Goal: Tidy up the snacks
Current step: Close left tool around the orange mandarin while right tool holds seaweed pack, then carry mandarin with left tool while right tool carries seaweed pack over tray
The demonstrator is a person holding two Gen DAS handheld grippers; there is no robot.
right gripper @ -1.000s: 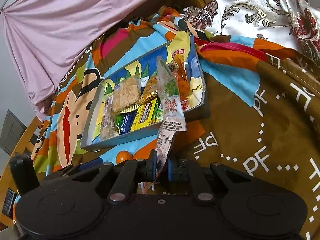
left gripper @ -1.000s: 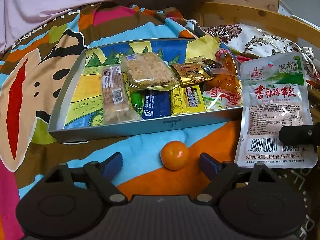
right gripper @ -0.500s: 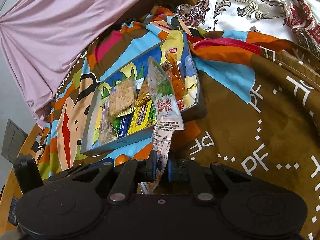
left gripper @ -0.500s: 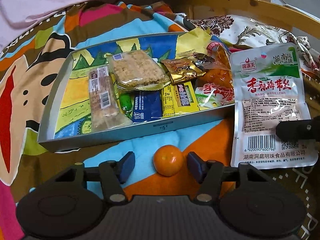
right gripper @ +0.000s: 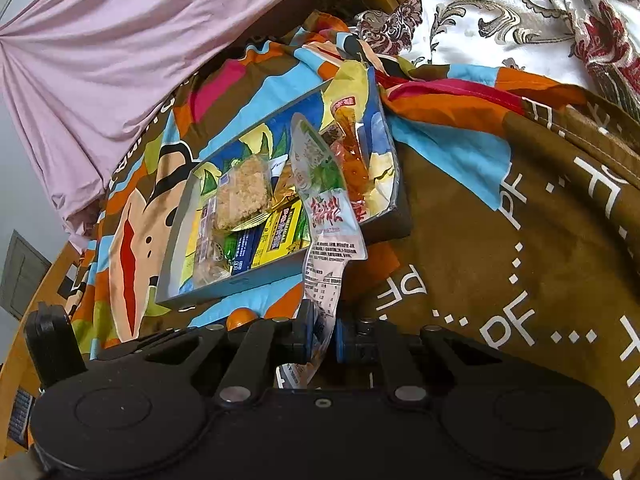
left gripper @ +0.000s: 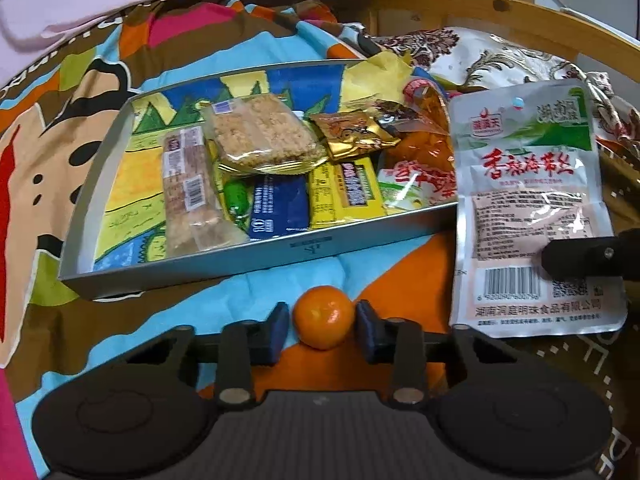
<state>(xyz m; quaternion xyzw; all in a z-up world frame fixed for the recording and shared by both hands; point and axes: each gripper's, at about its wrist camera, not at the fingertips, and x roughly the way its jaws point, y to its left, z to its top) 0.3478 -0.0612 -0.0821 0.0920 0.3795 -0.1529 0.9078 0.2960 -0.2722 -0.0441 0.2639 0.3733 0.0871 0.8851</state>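
Across the whole frame: a cartoon-print blanket carries everything, with pink cloth at 11 o'clock and patterned white fabric at 1 o'clock in the right wrist view.

Grey tray sits at 12 o'clock from the left tongs, long axis running 9-to-3, already loaded: rice-crisp bar, long wrapped bar, blue pack, yellow pack, gold sachet, orange-filled clear pack. Free floor is at the tray's 9 o'clock end.

White seaweed pouch hangs at 2 o'clock from the left tongs, long axis 12-to-6, over the tray's 3 o'clock end. Right tongs are clamped on its lower edge.

Small orange lies on the blanket directly between the left tongs' blue pads, just short of the tray's near wall. Left jaws are closing; the 3 o'clock pad looks to be at the fruit, with a sliver of gap on the 9 o'clock side, so not gripped yet, as far as I can judge.

Left hand is the nearer one. Once seated, lift and carry toward 12, over the wall. The fruit is round, so it may roll out if pinched off-centre.
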